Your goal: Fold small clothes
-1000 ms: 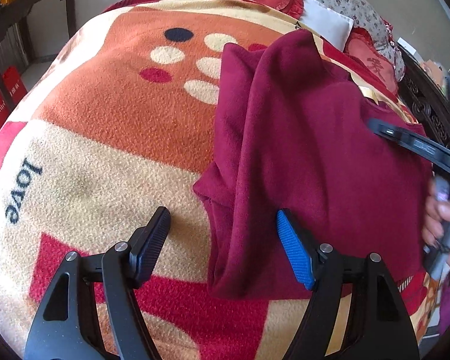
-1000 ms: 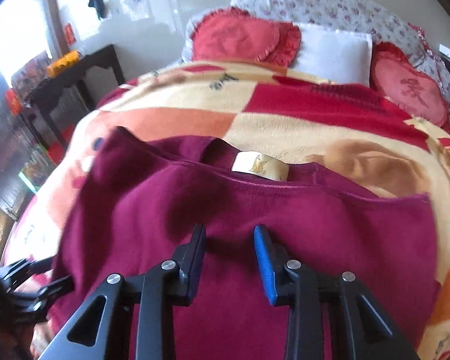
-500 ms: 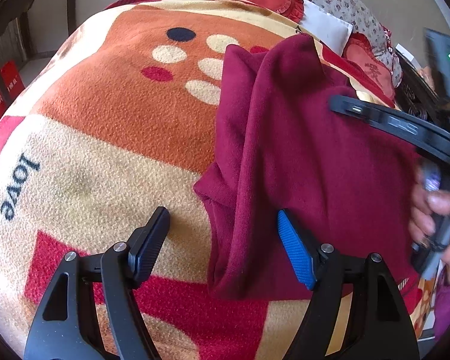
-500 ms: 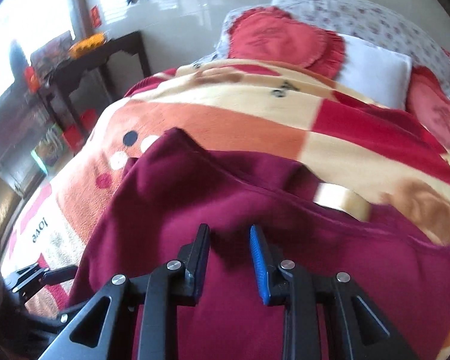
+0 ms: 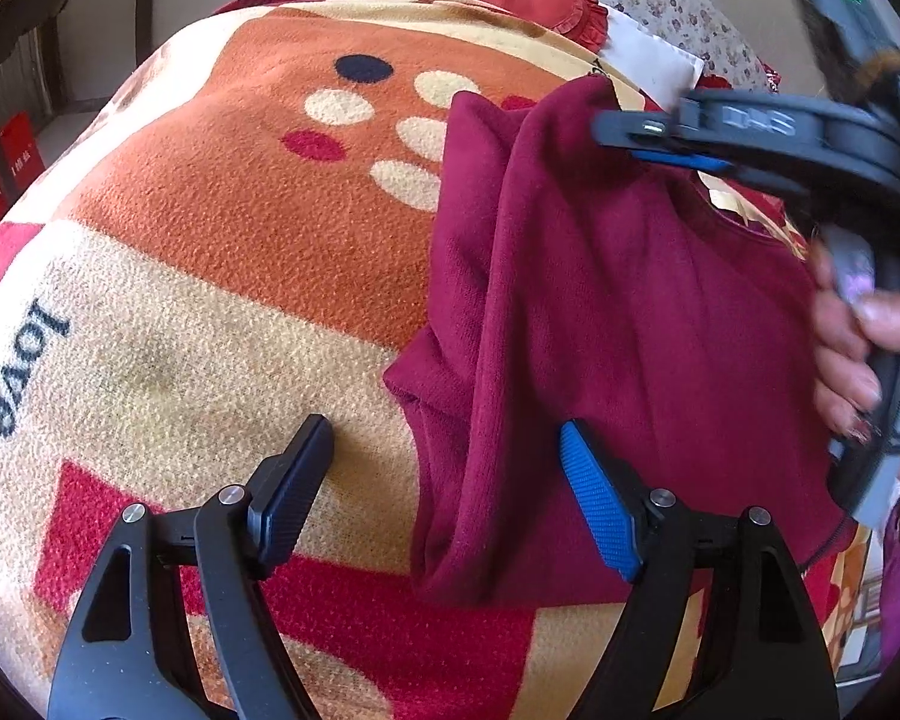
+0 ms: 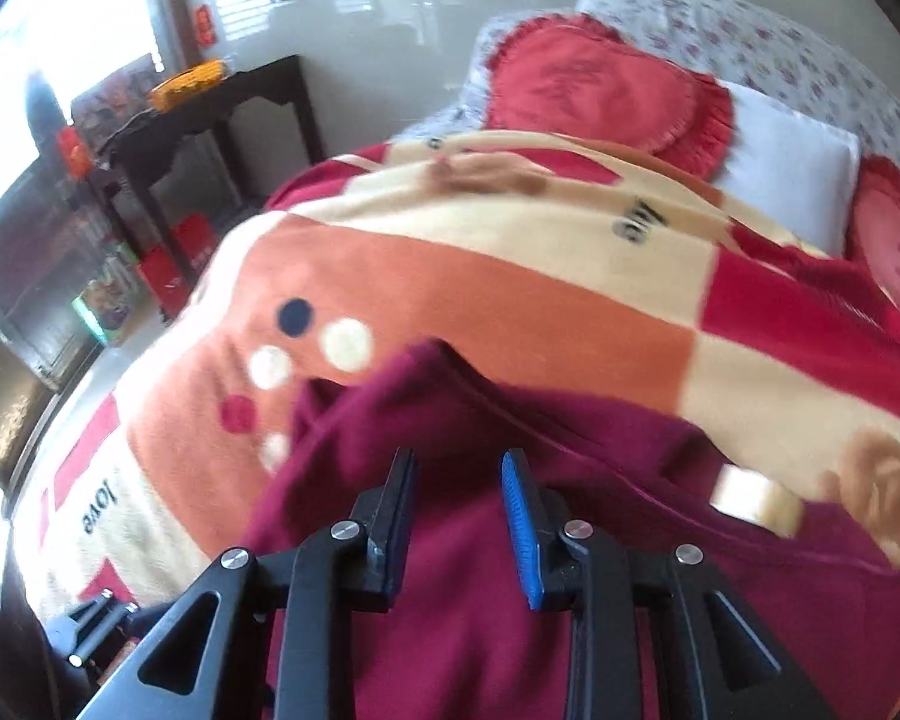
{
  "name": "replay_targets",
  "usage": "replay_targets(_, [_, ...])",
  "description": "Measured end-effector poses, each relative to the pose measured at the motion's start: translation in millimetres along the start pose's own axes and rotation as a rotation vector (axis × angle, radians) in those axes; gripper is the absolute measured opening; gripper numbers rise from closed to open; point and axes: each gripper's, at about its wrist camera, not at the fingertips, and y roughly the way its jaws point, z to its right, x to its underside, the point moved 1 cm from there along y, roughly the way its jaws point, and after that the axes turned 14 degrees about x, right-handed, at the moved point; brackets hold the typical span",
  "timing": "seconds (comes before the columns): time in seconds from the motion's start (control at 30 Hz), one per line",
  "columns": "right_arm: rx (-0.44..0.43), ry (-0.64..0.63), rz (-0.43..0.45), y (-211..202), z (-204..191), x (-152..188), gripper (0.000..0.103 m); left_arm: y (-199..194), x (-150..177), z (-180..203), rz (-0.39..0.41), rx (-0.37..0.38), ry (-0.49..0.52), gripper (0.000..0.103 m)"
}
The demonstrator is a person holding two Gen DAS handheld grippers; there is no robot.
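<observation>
A dark red sweater (image 5: 618,312) lies on a patterned fleece blanket (image 5: 222,240), its left sleeve folded inward. My left gripper (image 5: 444,492) is open low over the sweater's near left edge, which lies between its fingers. My right gripper (image 6: 459,516) is open with a narrow gap, hovering over the sweater (image 6: 510,618) near its far left shoulder. It also shows in the left wrist view (image 5: 648,141), held by a hand above the shoulder. A beige neck label (image 6: 756,501) shows at the collar.
Red heart cushions (image 6: 606,90) and a white pillow (image 6: 792,168) lie at the bed's head. A dark wooden side table (image 6: 210,120) stands left of the bed. The blanket's "love" lettering (image 5: 24,372) is at the left.
My right gripper has swung left across the sweater toward its far left shoulder, staying open. My left gripper has held still at the near left edge.
</observation>
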Motion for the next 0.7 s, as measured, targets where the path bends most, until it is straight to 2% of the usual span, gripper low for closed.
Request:
replay_targets(0.13, [0.015, -0.028, -0.092, 40, -17, -7, 0.037, -2, 0, -2, 0.002, 0.003, -0.008, 0.079])
replay_targets(0.17, [0.009, -0.018, -0.092, 42, -18, -7, 0.04, -2, -1, -3, 0.001, 0.006, -0.011, 0.079])
replay_targets(0.27, [0.022, -0.018, -0.099, 32, -22, -12, 0.042, -3, 0, -4, 0.0, 0.011, -0.01, 0.079])
replay_targets(0.37, [-0.008, -0.013, -0.093, 22, -25, -13, 0.046, -5, 2, -4, 0.008, 0.016, -0.009, 0.079])
replay_targets(0.47, [-0.058, -0.017, -0.123, 21, -37, -15, 0.065, -6, 3, -5, 0.011, 0.022, -0.011, 0.079])
replay_targets(0.5, [-0.065, -0.038, -0.131, 21, -47, -15, 0.068, -6, 3, -6, 0.012, 0.025, -0.013, 0.079])
replay_targets(0.6, [0.022, -0.12, -0.158, 32, -73, -14, 0.07, -9, 3, -8, 0.012, 0.03, -0.018, 0.079])
replay_targets(0.67, [0.051, -0.142, -0.17, 44, -83, -9, 0.078, -9, 3, -8, 0.016, 0.032, -0.023, 0.08])
replay_targets(0.7, [0.068, -0.151, -0.166, 47, -85, -7, 0.078, -9, 1, -8, 0.016, 0.032, -0.025, 0.08])
